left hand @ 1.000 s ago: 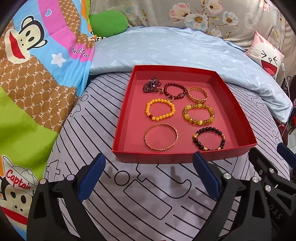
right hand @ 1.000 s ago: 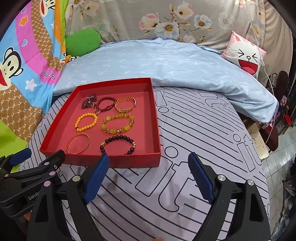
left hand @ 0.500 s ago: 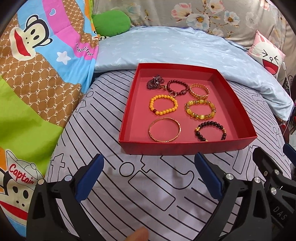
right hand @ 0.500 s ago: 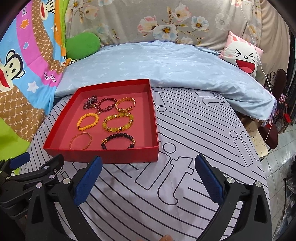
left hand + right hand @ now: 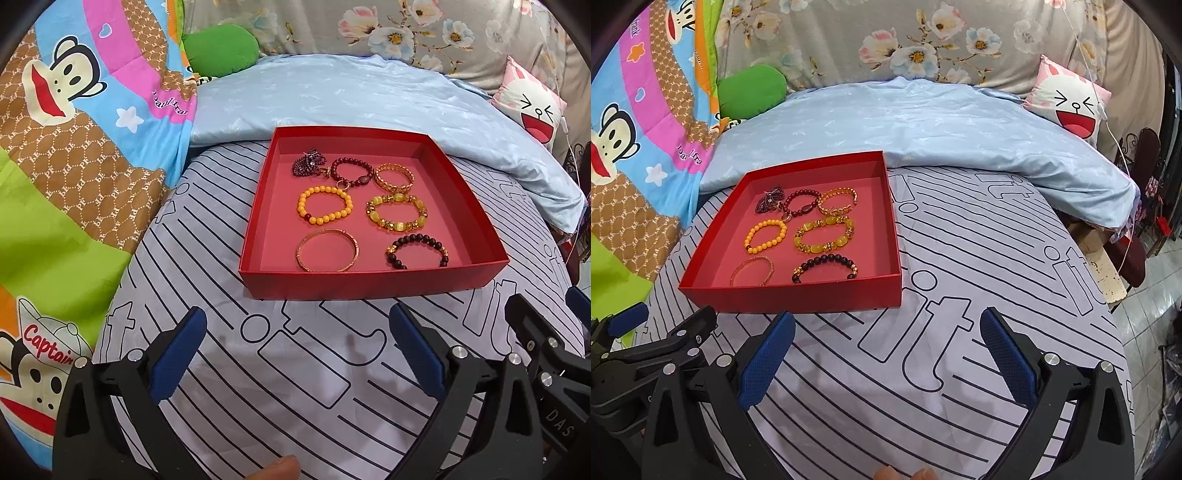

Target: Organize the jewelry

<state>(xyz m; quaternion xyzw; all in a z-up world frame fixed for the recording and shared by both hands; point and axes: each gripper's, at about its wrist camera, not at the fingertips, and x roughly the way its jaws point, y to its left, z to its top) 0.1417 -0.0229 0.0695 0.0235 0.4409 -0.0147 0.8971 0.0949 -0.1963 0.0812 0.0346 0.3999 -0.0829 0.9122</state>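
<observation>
The red box [image 5: 373, 282] looked like matt card, its walls smooth. Inside, the thin bangle [image 5: 327, 251] shone like polished gold-toned metal, while the orange bead bracelet [image 5: 325, 205] and the yellow bead bracelet [image 5: 397, 212] had a glossy, glassy finish. The dark bead bracelet [image 5: 417, 251] gleamed less. The bed sheet [image 5: 303, 369] was soft printed cloth, matt. Each claw's pads [image 5: 768, 365] showed a rough, dimpled blue rubber on matt black plastic arms with bright metal screws.

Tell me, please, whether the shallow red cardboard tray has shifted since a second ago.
No. The shallow red cardboard tray has its near right corner beside the same printed circle on the striped grey bedsheet; only the camera shifted.
</observation>
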